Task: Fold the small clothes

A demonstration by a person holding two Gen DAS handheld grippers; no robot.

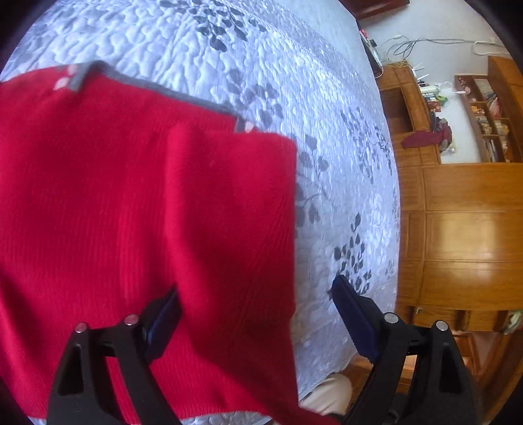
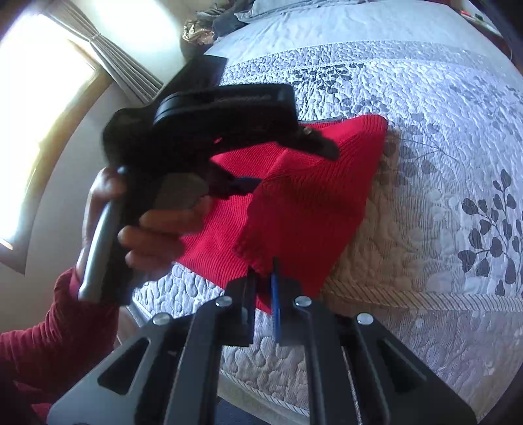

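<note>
A red knitted garment (image 1: pixel 130 202) with a grey patterned trim (image 1: pixel 170 91) lies partly folded on the quilted bedspread (image 1: pixel 294 81). My left gripper (image 1: pixel 258 310) is open above its near part. A folded red layer runs between the jaws; the left finger (image 1: pixel 163 314) sits at that layer's edge and the right finger (image 1: pixel 351 314) hangs over bare quilt. In the right wrist view, my right gripper (image 2: pixel 263 291) is shut on a near corner of the red garment (image 2: pixel 310 202). The left gripper (image 2: pixel 284 166) hovers over the cloth further back, held by a hand (image 2: pixel 150 235).
The bed's near edge (image 2: pixel 261 389) runs below my right gripper. Wooden cabinets and shelves (image 1: pixel 457 196) stand beyond the bed's side. A bright window with a curtain (image 2: pixel 49 98) is on the left, and pillows and dark clothes (image 2: pixel 228 16) lie at the far end.
</note>
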